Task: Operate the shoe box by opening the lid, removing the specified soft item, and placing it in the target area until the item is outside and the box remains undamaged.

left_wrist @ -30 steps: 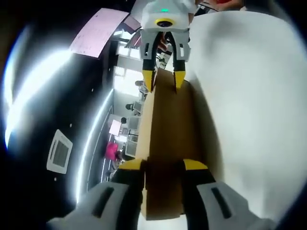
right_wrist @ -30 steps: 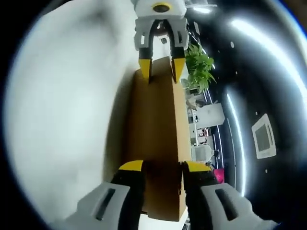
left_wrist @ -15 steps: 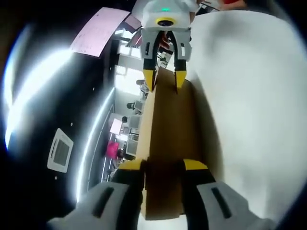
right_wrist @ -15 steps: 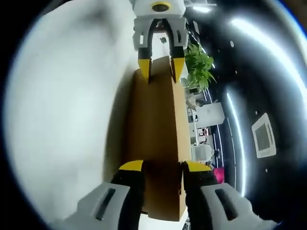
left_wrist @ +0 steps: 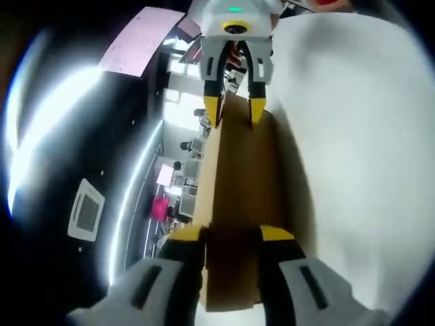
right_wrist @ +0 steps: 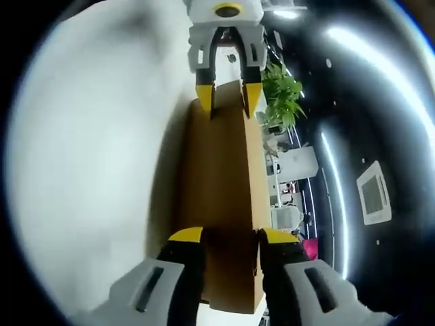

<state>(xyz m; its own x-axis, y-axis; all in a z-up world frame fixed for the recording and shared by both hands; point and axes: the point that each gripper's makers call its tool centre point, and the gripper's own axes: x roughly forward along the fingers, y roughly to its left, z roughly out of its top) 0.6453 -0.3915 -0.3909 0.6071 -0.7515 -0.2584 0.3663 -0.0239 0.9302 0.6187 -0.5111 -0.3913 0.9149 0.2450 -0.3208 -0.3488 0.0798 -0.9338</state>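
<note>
Shoe box (left_wrist: 238, 204) brown cardboard, one, held between two hand-held grippers above white counter (left_wrist: 360, 156). Left hand-held gripper (left_wrist: 231, 234) clamps near end, right hand-held gripper (right_wrist: 230, 236) clamps opposite end, jaws pressed against box walls. Potted plant (right_wrist: 282, 92) beyond box edge. Pink sheet (left_wrist: 139, 42) overhead, one wall panel (left_wrist: 85, 214).

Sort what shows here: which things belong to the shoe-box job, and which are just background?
Job:
brown cardboard box lid, gripped at both ends
left gripper
right gripper
white table surface

Background:
green potted plant
pink paper sheet
</note>
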